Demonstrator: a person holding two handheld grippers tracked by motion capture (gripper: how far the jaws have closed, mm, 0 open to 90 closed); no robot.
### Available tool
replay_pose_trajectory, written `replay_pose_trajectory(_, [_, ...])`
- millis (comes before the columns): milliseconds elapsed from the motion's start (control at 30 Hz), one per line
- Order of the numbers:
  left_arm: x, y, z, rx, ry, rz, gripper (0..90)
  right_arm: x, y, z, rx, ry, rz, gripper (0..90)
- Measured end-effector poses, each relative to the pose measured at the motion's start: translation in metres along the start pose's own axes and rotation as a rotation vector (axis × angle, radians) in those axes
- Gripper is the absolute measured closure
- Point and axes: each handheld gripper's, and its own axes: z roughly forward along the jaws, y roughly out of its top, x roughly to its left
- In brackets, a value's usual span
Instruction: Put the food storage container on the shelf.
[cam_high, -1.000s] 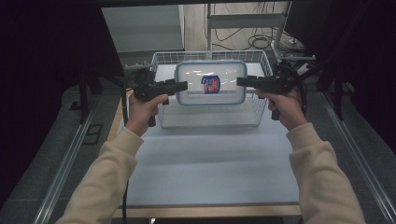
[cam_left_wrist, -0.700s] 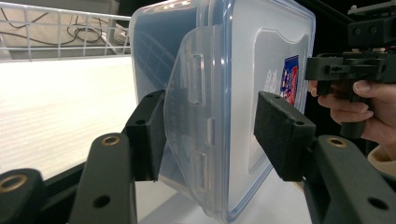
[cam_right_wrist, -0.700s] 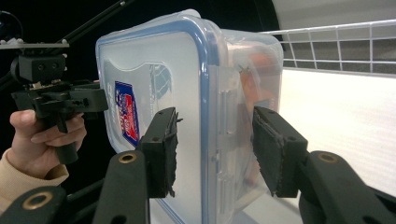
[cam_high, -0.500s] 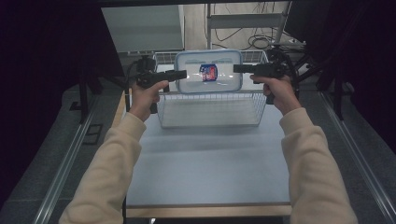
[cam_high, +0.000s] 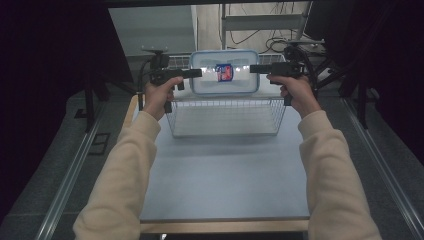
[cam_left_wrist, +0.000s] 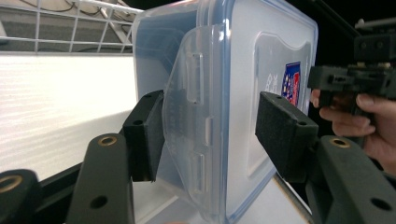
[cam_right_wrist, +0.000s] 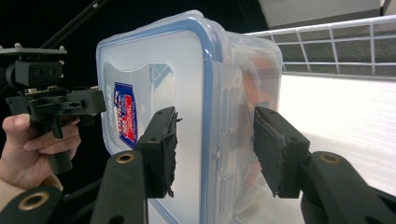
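A clear plastic container (cam_high: 235, 82) with a blue-rimmed lid and a red and blue sticker (cam_high: 224, 72) hangs in the air above the wire basket (cam_high: 225, 119), its lid facing me. My left gripper (cam_high: 200, 73) is shut on the container's left side latch (cam_left_wrist: 191, 107). Its pads (cam_left_wrist: 144, 135) sit either side of the container's edge. My right gripper (cam_high: 251, 68) is shut on the container's (cam_right_wrist: 154, 60) opposite side, where its pads (cam_right_wrist: 161, 149) straddle the lid rim. Each gripper view shows the other gripper beyond the container.
The basket stands at the far end of the light grey table (cam_high: 225, 175). Shelving and cables (cam_high: 260, 30) lie behind it. Dark curtains flank both sides. Metal rails (cam_high: 70, 175) run along the table's edges.
Both grippers have raised the container higher and carried it farther from me, from just over the basket to well above its back rim. The arms have stretched forward.
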Motion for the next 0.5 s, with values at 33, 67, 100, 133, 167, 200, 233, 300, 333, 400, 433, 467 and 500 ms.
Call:
replay_pose_trajectory(33, [0.001,0.001,0.001,0.006,0.001,-0.002,43.2,0.000,0.000,0.001,-0.002,-0.003,0.004,50.3])
replay_pose_trajectory(67, [0.001,0.003,0.002,0.004,0.002,-0.006,42.8,-0.001,0.001,0.001,-0.004,-0.008,0.006,50.3])
replay_pose_trajectory(100, [0.002,0.004,0.003,0.012,0.007,-0.001,42.2,-0.001,0.001,0.002,-0.003,-0.012,0.011,50.2])
replay_pose_trajectory(133, [0.002,0.005,0.005,0.011,0.012,-0.006,41.4,-0.001,0.001,0.003,-0.007,-0.014,0.019,50.1])
replay_pose_trajectory(167, [0.002,0.006,0.006,0.016,0.016,-0.008,40.4,-0.002,0.002,0.003,-0.005,-0.018,0.025,49.9])
replay_pose_trajectory(200, [0.002,0.007,0.008,0.019,0.019,-0.009,39.8,-0.002,0.002,0.004,-0.008,-0.022,0.033,49.5])
replay_pose_trajectory(233, [0.003,0.008,0.009,0.021,0.020,-0.013,39.3,-0.002,0.002,0.005,-0.008,-0.029,0.036,49.1])
replay_pose_trajectory(300, [0.004,0.008,0.010,0.024,0.020,-0.021,38.4,-0.004,0.003,0.006,-0.005,-0.040,0.046,48.5])
replay_pose_trajectory(333, [0.006,0.009,0.013,0.031,0.018,-0.040,37.6,-0.005,0.003,0.007,-0.006,-0.049,0.050,48.5])
replay_pose_trajectory(400, [0.010,0.010,0.016,0.043,0.017,-0.059,34.6,-0.006,0.002,0.009,0.004,-0.063,0.052,50.3])
replay_pose_trajectory(433, [0.013,0.010,0.017,0.045,0.008,-0.073,33.3,-0.006,0.002,0.010,0.003,-0.072,0.057,50.7])
replay_pose_trajectory(467, [0.015,0.010,0.018,0.043,0.000,-0.084,32.8,-0.006,0.001,0.011,-0.004,-0.071,0.064,50.1])
replay_pose_trajectory(500, [0.017,0.010,0.019,0.045,-0.001,-0.090,32.0,-0.006,0.001,0.013,0.002,-0.073,0.058,48.1])
